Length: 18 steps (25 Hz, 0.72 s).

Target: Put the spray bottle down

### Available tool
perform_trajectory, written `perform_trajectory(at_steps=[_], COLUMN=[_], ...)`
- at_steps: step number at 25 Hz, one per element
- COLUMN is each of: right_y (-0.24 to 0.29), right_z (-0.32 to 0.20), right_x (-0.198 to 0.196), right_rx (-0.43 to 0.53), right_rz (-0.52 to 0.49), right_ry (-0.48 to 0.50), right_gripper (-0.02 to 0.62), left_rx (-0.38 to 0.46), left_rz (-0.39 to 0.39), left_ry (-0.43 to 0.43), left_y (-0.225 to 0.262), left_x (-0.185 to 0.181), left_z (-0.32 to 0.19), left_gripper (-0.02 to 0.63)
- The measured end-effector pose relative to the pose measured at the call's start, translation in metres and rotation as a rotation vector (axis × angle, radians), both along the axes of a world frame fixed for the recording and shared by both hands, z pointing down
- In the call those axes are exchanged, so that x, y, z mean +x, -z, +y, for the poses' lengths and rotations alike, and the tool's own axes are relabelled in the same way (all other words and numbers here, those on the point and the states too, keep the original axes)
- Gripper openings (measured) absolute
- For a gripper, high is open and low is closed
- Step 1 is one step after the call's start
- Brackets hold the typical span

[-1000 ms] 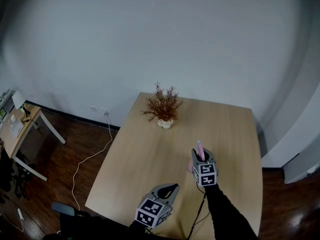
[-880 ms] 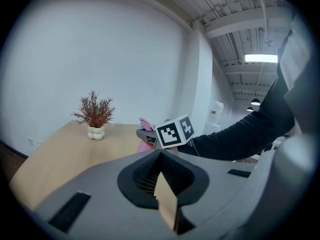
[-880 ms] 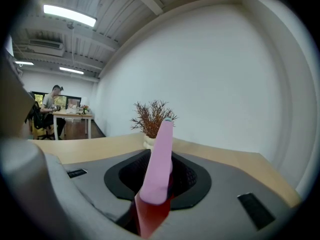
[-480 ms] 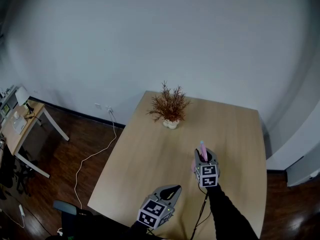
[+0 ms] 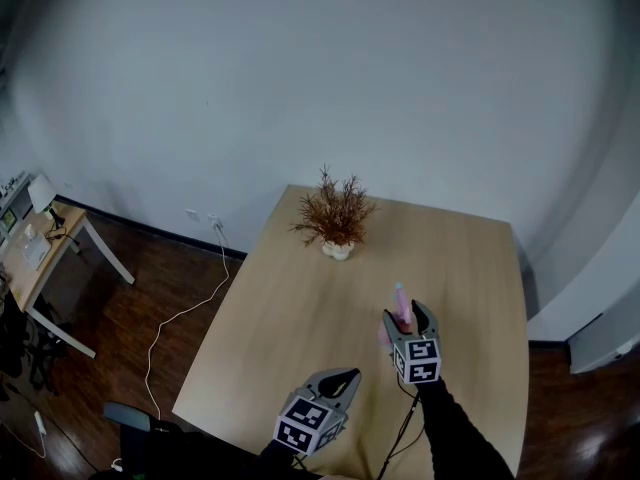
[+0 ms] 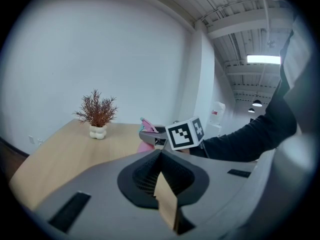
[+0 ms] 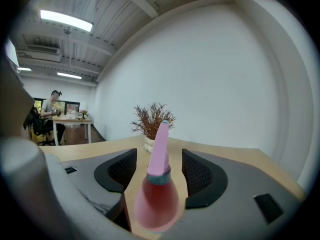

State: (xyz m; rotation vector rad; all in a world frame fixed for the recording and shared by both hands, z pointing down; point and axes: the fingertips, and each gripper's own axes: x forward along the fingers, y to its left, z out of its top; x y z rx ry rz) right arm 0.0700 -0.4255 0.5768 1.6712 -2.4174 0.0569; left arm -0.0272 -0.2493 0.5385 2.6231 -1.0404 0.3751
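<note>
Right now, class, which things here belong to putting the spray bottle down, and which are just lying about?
Job: spray bottle; right gripper, jaws opening around it; table.
Lying about: potted plant; left gripper, shut, empty; white cable on the floor.

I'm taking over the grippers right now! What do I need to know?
Left gripper: shut and empty, held by the near edge of the table.
Right gripper: jaws opening, with the pink spray bottle upright between them and the pads off it.
Things: the bottle seems to stand on the table, nearer to you than the small potted plant.
Done: the bottle looks set down and released.
Left: probably just draw the right gripper straight back without knocking the bottle.
</note>
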Motion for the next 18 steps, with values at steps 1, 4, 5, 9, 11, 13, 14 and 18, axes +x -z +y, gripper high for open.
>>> perform_trajectory(at_steps=[1, 4, 5, 9, 11, 13, 14, 18], right_y=[0.001, 0.001, 0.0, -0.002, 0.0, 0.007, 0.012, 0.034], right_z=[0.009, 0.041, 0.052, 0.096, 0.121, 0.145, 0.156, 0.195], right_x=[0.002, 0.009, 0.012, 0.018, 0.022, 0.025, 0.027, 0.036], right_rx=[0.002, -0.002, -0.007, -0.028, -0.036, -0.038, -0.035, -0.016], right_rz=[-0.006, -0.022, -0.029, -0.069, -0.094, -0.124, -0.136, -0.144], right_ry=[0.0, -0.006, -0.008, -0.013, -0.014, -0.015, -0.018, -0.03], right_gripper=[0.278, 0.278, 0.278, 0.278, 0.233, 0.224, 0.182, 0.023], left_rx=[0.0, 0.005, 0.006, 0.003, -0.002, -0.002, 0.001, 0.02], left_rz=[0.001, 0.0, -0.002, -0.005, -0.005, -0.008, -0.01, -0.004], left_ry=[-0.002, -0.011, -0.014, -0.023, -0.029, -0.035, -0.037, -0.039], left_y=[0.0, 0.0, 0.0, -0.003, -0.004, -0.004, -0.003, 0.006], left_x=[0.001, 0.005, 0.007, 0.013, 0.018, 0.021, 0.022, 0.027], left_z=[0.001, 0.002, 0.002, 0.007, 0.014, 0.023, 0.027, 0.041], left_gripper=[0.014, 0.015, 0.015, 0.015, 0.015, 0.015, 0.015, 0.014])
